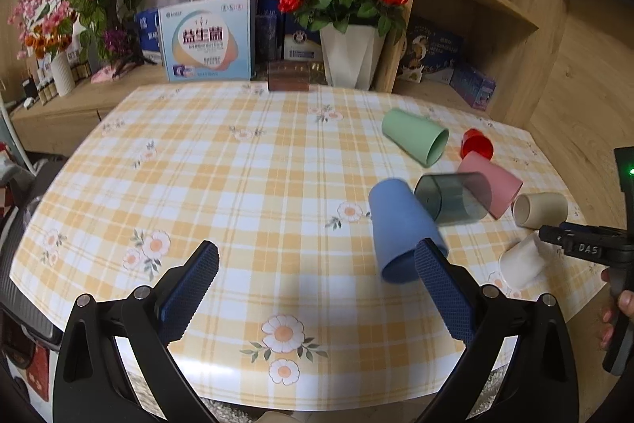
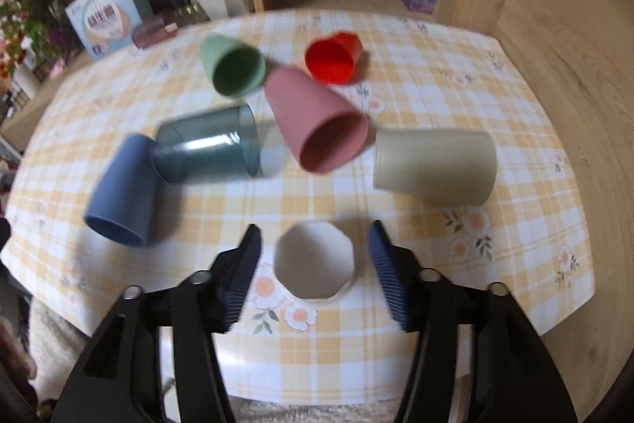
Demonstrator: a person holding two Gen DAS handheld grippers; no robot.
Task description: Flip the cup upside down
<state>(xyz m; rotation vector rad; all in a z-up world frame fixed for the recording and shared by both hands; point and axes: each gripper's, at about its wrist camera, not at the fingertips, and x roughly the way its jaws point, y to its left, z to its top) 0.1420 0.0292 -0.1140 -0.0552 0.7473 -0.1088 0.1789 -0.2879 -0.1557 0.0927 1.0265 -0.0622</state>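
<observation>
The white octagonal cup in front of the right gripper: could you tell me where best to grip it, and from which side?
Grip the white octagonal cup across its side walls, just behind the rim. It lies on its side, mouth toward the right gripper, whose open jaws already flank it, so come straight in along the table. Opposite flat facets would probably seat the pads best.
</observation>
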